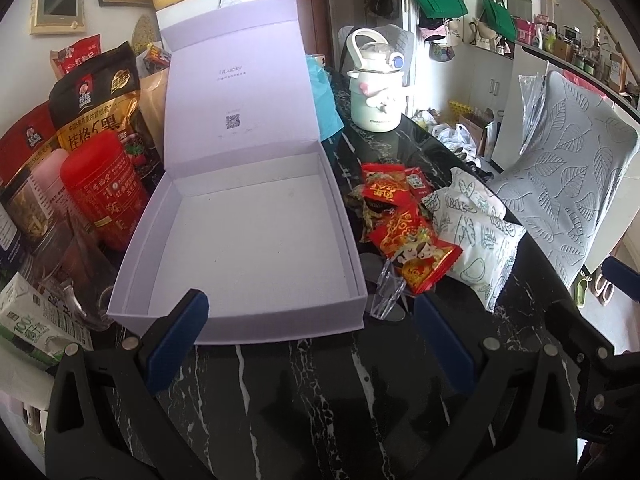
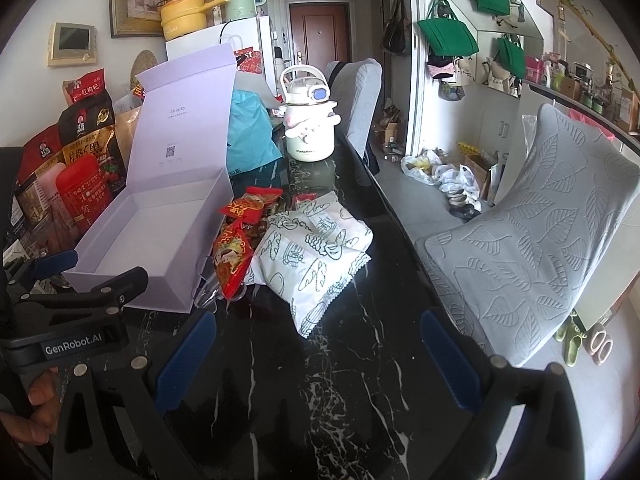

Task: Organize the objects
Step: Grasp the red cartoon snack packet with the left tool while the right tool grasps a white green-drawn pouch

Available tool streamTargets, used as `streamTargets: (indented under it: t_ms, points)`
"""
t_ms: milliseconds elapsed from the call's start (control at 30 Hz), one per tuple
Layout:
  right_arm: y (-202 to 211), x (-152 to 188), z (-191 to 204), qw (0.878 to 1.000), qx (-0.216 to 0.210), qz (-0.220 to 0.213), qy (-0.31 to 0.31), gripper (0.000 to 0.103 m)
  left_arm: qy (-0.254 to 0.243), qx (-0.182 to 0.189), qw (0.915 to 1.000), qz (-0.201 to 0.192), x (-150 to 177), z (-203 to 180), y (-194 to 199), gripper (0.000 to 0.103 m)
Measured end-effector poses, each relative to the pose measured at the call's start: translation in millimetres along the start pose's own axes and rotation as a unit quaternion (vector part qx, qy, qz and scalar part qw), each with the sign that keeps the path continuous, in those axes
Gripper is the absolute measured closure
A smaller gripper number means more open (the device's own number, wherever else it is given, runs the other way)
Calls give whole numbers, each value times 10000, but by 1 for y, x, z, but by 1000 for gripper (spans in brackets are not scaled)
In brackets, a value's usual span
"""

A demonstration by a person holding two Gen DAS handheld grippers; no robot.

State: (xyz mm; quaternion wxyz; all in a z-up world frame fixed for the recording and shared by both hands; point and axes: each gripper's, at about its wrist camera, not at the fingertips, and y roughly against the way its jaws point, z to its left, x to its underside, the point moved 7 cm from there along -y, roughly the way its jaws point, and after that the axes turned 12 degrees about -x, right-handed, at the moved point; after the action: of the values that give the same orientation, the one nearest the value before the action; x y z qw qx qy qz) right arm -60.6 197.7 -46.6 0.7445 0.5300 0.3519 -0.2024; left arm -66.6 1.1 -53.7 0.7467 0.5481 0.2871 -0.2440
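A lilac gift box [image 1: 248, 240] [image 2: 152, 236] stands empty on the black marble table [image 1: 312, 392] [image 2: 304, 380], its lid propped upright behind it. To its right lies a heap of red snack packets [image 1: 404, 236] [image 2: 236, 240] and white printed packets [image 1: 476, 236] [image 2: 316, 252]. A clear plastic piece [image 1: 386, 292] rests against the box's front right corner. My left gripper [image 1: 312, 340] is open just before the box's front wall, nothing between its fingers. My right gripper [image 2: 316, 356] is open over bare tabletop, short of the white packets. The left tool's finger [image 2: 100, 292] shows at the right view's left edge.
Oat bags and a red tin [image 1: 102, 188] crowd the table left of the box, with a milk carton [image 1: 32, 320] nearer. A white kettle [image 1: 376, 92] [image 2: 308, 120] and blue bag [image 2: 248, 132] stand behind. Grey-covered chairs [image 2: 532, 248] line the table's right edge. A hand [image 2: 36, 404] grips the left tool.
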Motion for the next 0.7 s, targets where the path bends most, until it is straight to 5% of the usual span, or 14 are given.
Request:
streamTargets:
  t_ms: [400, 700]
  points:
    - [-25, -17, -11, 9999, -45, 140, 32, 0, -456, 649, 9961, -388, -35, -29, -9, 3]
    - [-57, -19, -26, 9990, -223, 387, 22, 0, -1010, 1290, 9863, -185, -49, -65, -30, 18]
